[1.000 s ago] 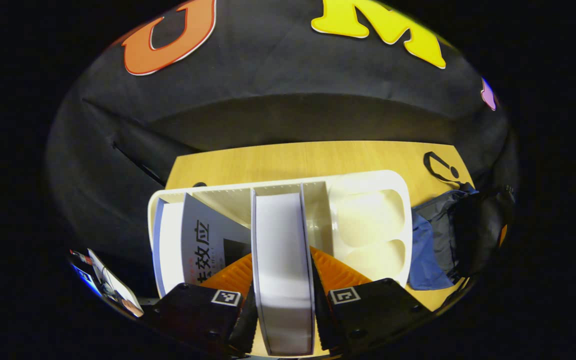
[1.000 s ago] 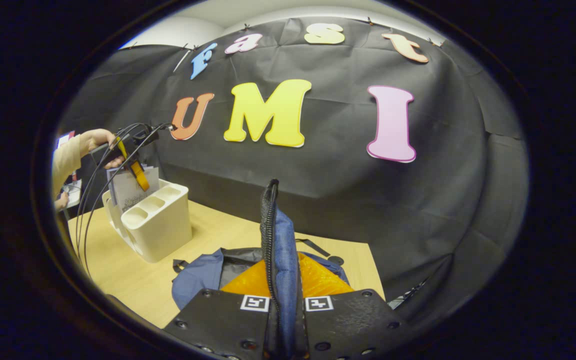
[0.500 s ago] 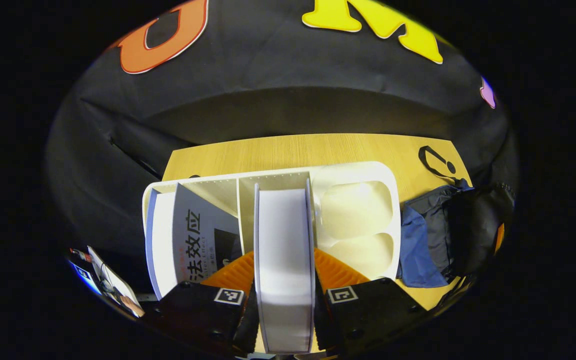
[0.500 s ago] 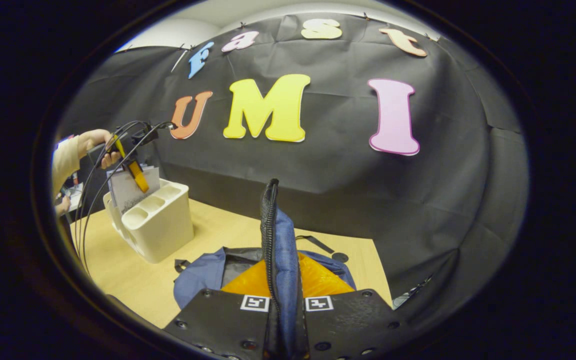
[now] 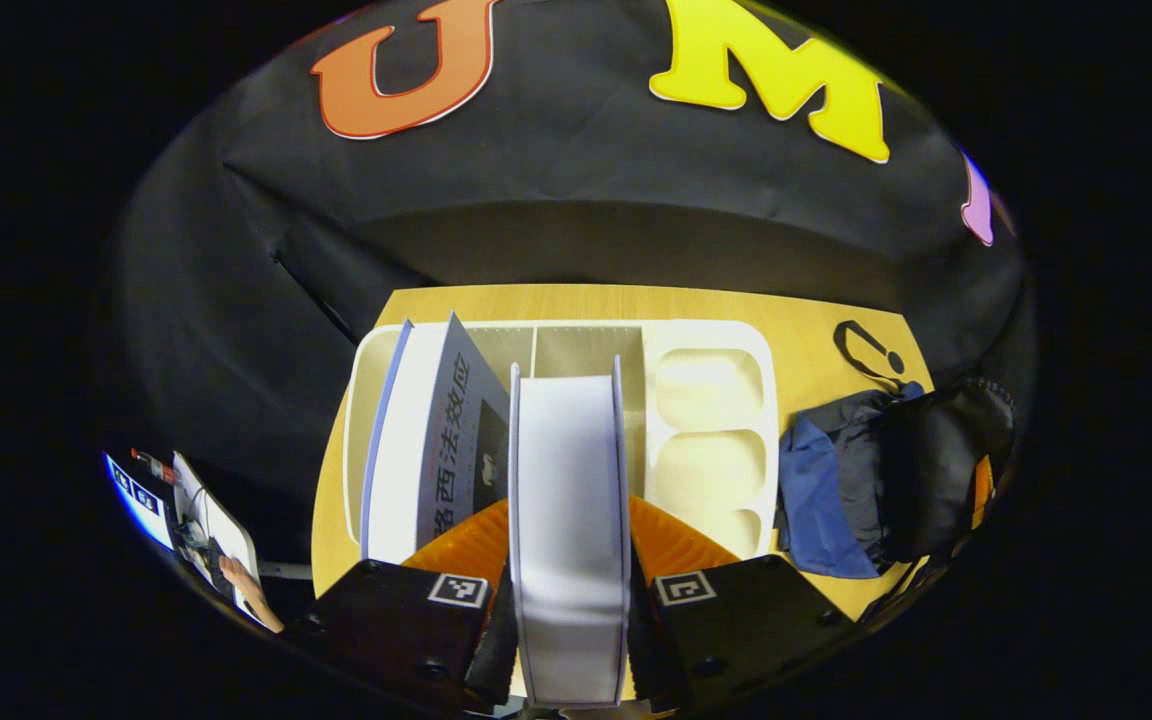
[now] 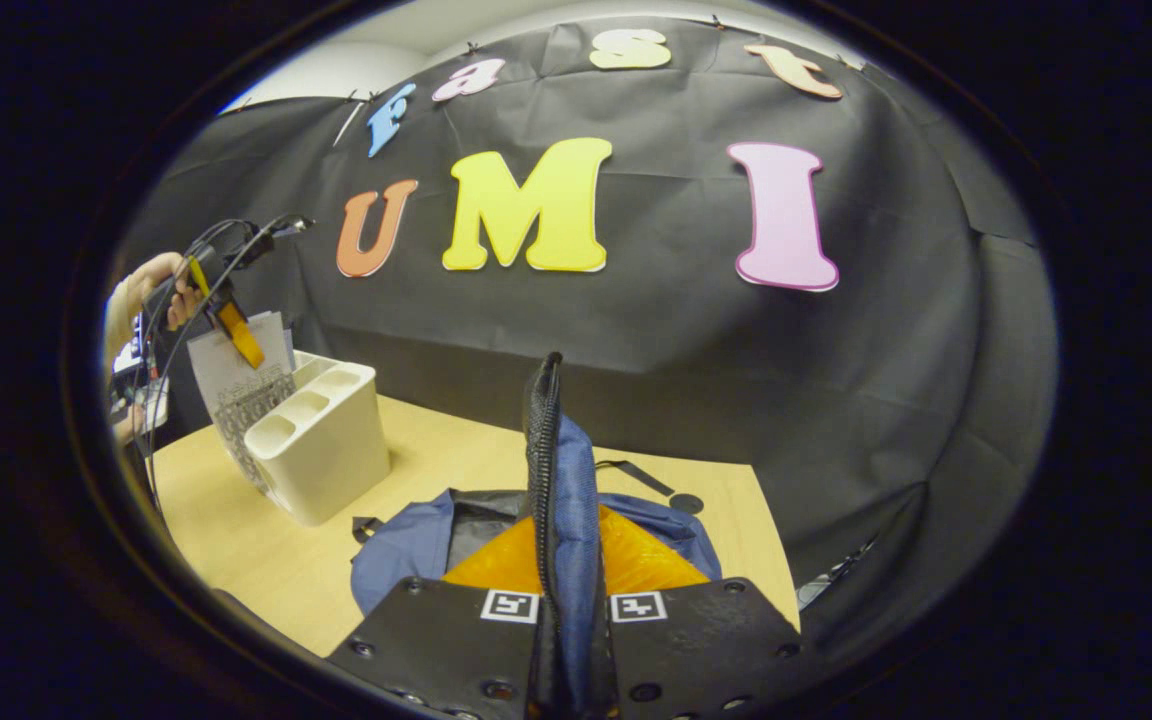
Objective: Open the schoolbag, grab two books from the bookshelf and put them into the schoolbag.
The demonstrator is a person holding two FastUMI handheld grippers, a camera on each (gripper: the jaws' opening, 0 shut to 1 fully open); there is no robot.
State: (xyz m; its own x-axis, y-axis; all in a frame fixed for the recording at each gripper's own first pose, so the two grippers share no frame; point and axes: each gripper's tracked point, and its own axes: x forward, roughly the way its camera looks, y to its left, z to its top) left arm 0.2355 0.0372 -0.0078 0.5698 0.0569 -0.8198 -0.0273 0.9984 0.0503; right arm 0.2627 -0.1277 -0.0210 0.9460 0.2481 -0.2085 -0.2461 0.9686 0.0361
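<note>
Two books: one white book and one grey-covered book. One cream bookshelf, one blue schoolbag, one desk.

Between the jaws in the left gripper view stands a book showing plain white page edges with a thin lilac-blue cover line on each side, and just left of the jaws a second book shows white pages, a blue cover edge and a grey-and-black cover with dark characters. Behind both, the bookshelf is cream-white on a light yellow wood-grain table. Between the jaws in the right gripper view, the schoolbag is mid-blue with a black zip edge and a dark grey-black lining.
</note>
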